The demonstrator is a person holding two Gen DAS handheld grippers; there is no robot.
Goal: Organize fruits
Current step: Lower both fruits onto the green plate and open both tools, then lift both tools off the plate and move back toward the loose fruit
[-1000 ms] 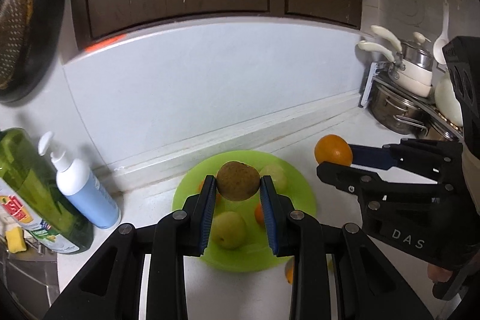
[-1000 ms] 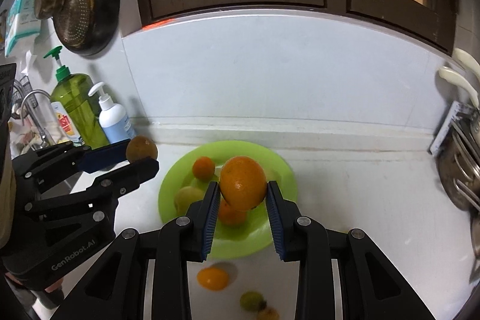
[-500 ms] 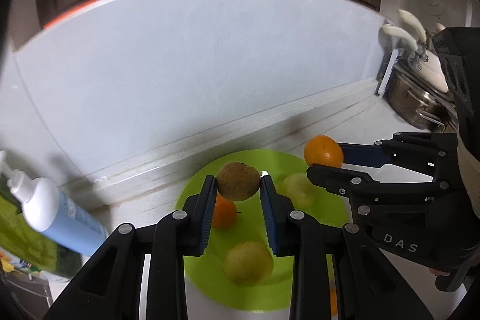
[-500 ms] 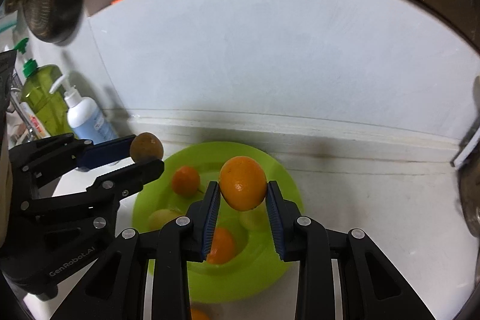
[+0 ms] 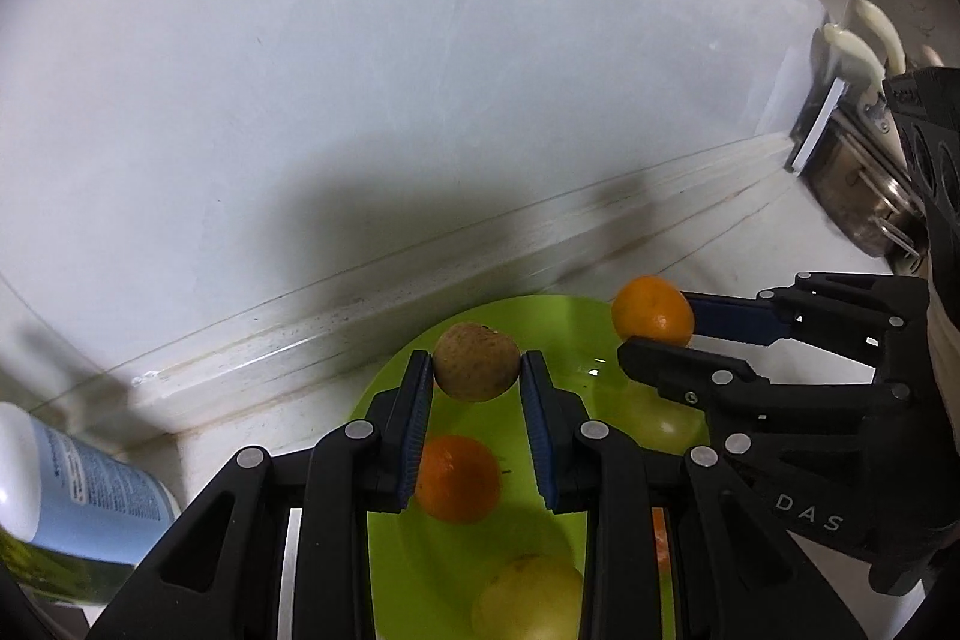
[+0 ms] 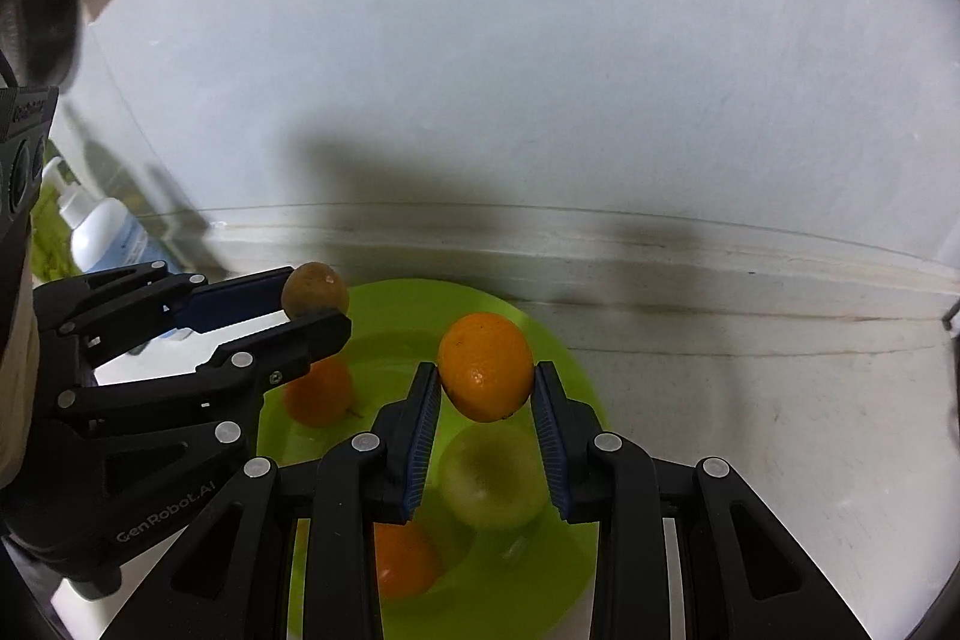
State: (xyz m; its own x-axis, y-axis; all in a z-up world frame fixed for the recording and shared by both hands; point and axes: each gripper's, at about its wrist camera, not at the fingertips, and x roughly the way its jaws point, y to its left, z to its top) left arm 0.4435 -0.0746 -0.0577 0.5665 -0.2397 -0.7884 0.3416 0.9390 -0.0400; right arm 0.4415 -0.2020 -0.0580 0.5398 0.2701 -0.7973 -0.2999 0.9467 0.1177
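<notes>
Fruit was the whole story at that moment: I had a brown, rough-skinned one, maybe a kiwi, hard to say through the fisheye, pinched right between the blue pads of my left gripper, sitting at the very fingertips and held up over the back part of the green plate. My right gripper was clamped on an orange the same way, out at the tips, above the plate's middle. From the left cam the right gripper showed just beside mine, its orange over the plate's far right rim.

Down on the plate under my left fingers lay a small orange fruit and nearer the camera a yellow-green one. A white and blue pump bottle stood off to the left on the white counter, near the wall.
</notes>
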